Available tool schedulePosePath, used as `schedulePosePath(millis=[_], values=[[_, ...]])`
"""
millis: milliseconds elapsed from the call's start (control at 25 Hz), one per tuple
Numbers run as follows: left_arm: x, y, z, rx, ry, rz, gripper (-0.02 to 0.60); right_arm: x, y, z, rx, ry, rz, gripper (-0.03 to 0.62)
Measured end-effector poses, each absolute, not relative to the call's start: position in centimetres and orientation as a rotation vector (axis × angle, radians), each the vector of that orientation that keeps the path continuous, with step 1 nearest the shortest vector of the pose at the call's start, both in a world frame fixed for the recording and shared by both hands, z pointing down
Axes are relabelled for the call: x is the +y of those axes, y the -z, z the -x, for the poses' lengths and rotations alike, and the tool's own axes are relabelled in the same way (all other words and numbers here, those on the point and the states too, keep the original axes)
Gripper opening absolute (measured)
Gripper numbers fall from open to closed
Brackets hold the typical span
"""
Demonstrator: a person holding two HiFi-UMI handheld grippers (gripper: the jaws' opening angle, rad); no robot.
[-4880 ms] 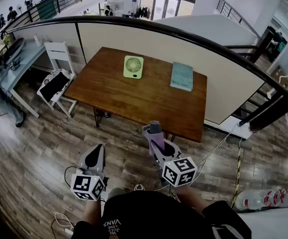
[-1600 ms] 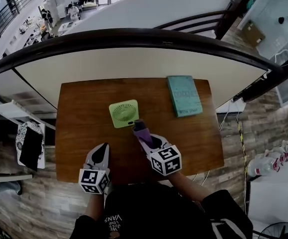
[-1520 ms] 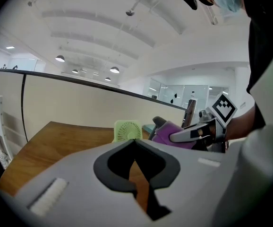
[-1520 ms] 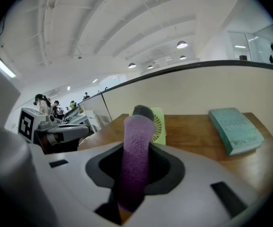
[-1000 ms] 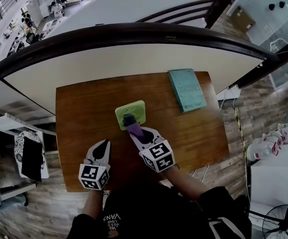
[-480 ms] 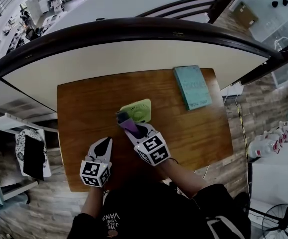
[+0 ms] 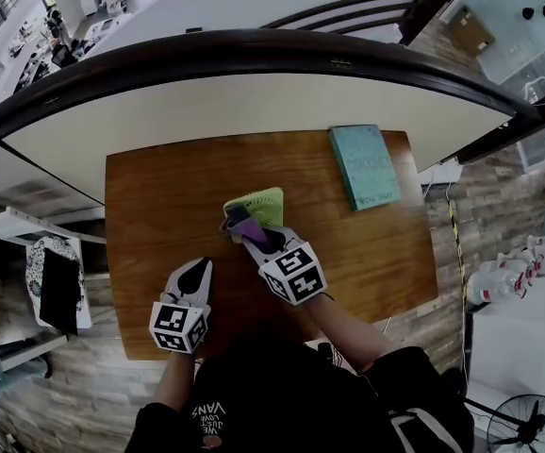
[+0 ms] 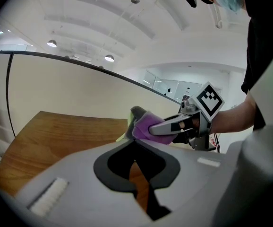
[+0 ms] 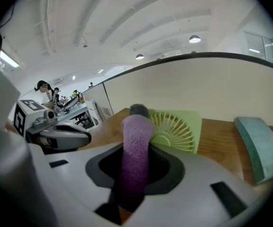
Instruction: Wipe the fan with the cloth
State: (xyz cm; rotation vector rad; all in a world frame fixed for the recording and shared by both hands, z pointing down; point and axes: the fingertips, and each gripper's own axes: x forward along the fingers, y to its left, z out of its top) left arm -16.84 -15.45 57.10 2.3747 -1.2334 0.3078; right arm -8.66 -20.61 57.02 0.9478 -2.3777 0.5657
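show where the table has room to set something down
Bare: table left of the fan, the strip between fan and book, the corner in front of the book. Crowded: at the fan, with cloth and right hand-held gripper.

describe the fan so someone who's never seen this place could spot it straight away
Find the brown wooden table beside the curved cream partition; the fan sits near its middle. It is a small light green square with a round slatted grille, left of the teal book, and the right hand-held gripper holds a purple cloth at its near-left edge.
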Motion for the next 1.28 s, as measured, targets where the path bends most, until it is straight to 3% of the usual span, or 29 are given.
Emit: schedulePosePath(millis=[880, 1280], values=[[-15.6, -56.5, 14.0, -1.261, -0.289, -2.342, 0.009, -23.4, -57.7, -2.3, -2.236, -0.629, -1.230, 0.098], [-14.9, -56.2, 14.5, -1.291, -0.279, -2.331, 0.009, -19.3, -56.8, 4.0, -2.373, -0.581, -1.029, 0.098]])
